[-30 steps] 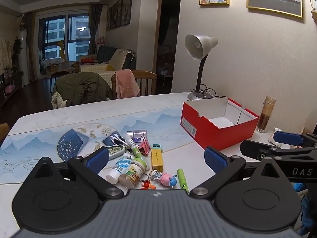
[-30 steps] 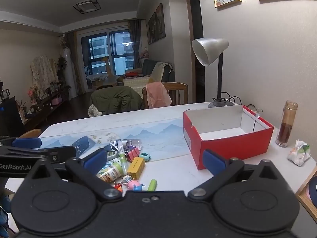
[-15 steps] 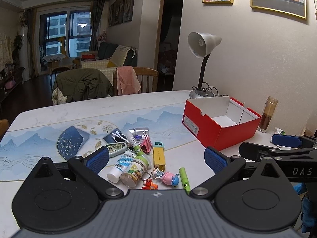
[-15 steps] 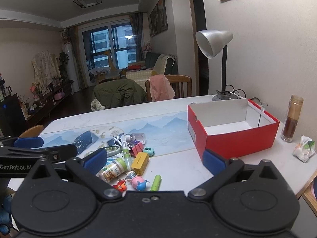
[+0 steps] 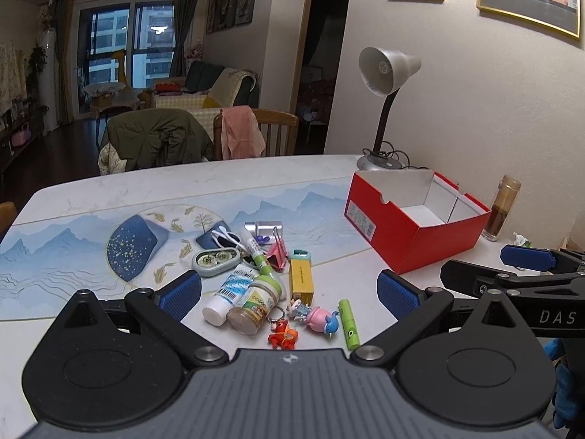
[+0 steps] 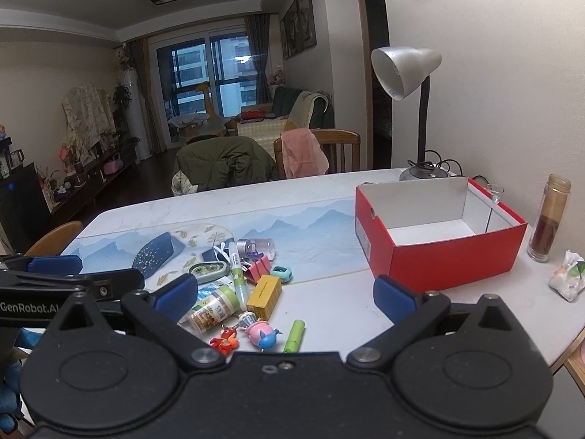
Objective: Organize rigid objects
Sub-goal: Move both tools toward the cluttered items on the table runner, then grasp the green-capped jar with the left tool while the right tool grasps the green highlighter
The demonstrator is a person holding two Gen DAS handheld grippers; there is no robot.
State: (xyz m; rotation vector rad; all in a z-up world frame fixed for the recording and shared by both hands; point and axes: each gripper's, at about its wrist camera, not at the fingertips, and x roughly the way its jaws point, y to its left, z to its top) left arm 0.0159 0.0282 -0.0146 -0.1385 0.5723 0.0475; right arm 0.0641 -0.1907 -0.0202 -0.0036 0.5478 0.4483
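A pile of small objects lies on the table: a yellow box, a green-capped jar, a white tube, a pink toy, a green stick, a pink binder clip. An open, empty red box stands to the right. My left gripper is open and empty above the pile. My right gripper is open and empty, also above the pile.
A desk lamp stands behind the red box. A glass bottle and a crumpled wrapper are right of it. Chairs with jackets stand at the far table edge.
Both grippers have moved a little nearer and lower over the table; the pile and the red box look larger. Nothing on the table has moved.
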